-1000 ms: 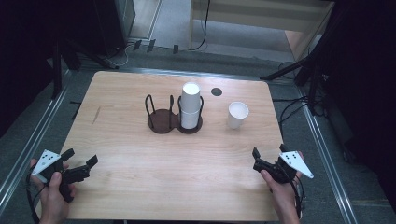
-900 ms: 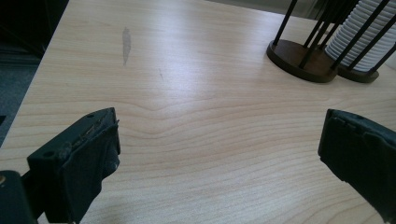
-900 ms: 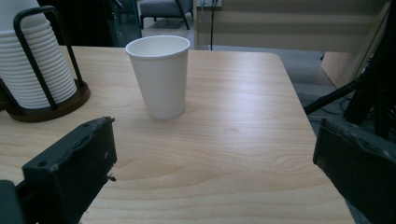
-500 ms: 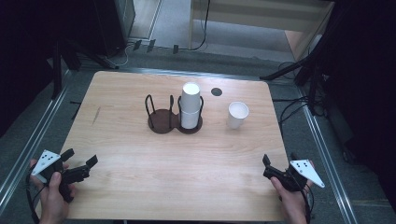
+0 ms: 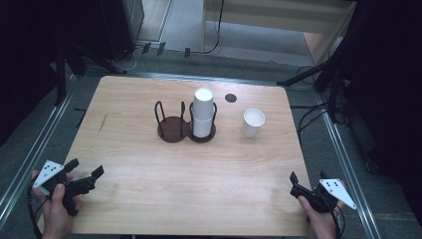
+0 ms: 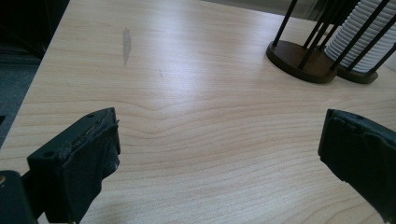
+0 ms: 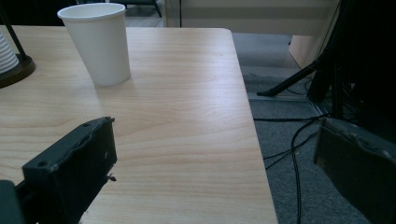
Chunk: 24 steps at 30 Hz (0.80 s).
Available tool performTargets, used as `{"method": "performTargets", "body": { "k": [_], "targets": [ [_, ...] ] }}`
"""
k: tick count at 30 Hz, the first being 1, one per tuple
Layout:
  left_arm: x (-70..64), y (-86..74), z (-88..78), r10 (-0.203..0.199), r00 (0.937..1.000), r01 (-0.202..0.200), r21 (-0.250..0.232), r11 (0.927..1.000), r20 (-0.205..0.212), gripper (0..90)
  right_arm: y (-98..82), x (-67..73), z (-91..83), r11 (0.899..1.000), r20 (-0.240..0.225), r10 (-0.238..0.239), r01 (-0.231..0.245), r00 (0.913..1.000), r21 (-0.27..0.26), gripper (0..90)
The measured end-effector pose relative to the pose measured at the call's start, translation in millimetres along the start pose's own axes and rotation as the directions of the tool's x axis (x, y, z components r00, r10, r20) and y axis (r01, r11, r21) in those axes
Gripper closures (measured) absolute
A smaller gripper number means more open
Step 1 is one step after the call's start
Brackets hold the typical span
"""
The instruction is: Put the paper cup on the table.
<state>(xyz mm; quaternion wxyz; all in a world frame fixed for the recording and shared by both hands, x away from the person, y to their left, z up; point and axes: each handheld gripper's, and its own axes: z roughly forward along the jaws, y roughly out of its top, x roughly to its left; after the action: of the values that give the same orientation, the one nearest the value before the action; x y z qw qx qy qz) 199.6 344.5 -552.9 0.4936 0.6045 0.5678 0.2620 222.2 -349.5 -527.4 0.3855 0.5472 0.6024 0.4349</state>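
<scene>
Waiting at the bench's (image 5: 149, 199) near corners, both the left gripper (image 5: 83, 174) and right gripper (image 5: 308, 180) gape empty, so the loose cup (image 5: 253, 122) likely needs reaching next.

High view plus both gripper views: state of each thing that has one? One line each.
Left gripper: open, empty, at the table's near left corner.
Right gripper: open, empty, at the table's near right edge.
Single white paper cup: upright, mouth up, standing alone on the table.
Stack of white paper cups: upright in the holder's right bay.
Dark two-bay wire cup holder: left bay empty, right bay filled.
Light wooden table: bare in front of both grippers.
</scene>
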Motion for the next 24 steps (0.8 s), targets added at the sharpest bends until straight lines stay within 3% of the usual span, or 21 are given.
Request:
{"method": "performTargets", "body": {
  "k": [15, 24],
  "targets": [
    [0.4, 0.0, -0.8, -0.003, 1.0000, 0.003, 0.001, 1.0000, 0.002, 0.0, -15.1, -15.6, -13.4, 1.000, 0.040, 0.000, -0.001, 0.9992, 0.032, 0.0],
    [1.7, 0.4, -0.4, -0.011, 0.9998, 0.011, 0.007, 0.9999, 0.014, 0.0, -16.1, -14.5, -14.5, 0.999, 0.022, 0.016, -0.016, 0.9996, 0.031, 0.0]
  ]
}}
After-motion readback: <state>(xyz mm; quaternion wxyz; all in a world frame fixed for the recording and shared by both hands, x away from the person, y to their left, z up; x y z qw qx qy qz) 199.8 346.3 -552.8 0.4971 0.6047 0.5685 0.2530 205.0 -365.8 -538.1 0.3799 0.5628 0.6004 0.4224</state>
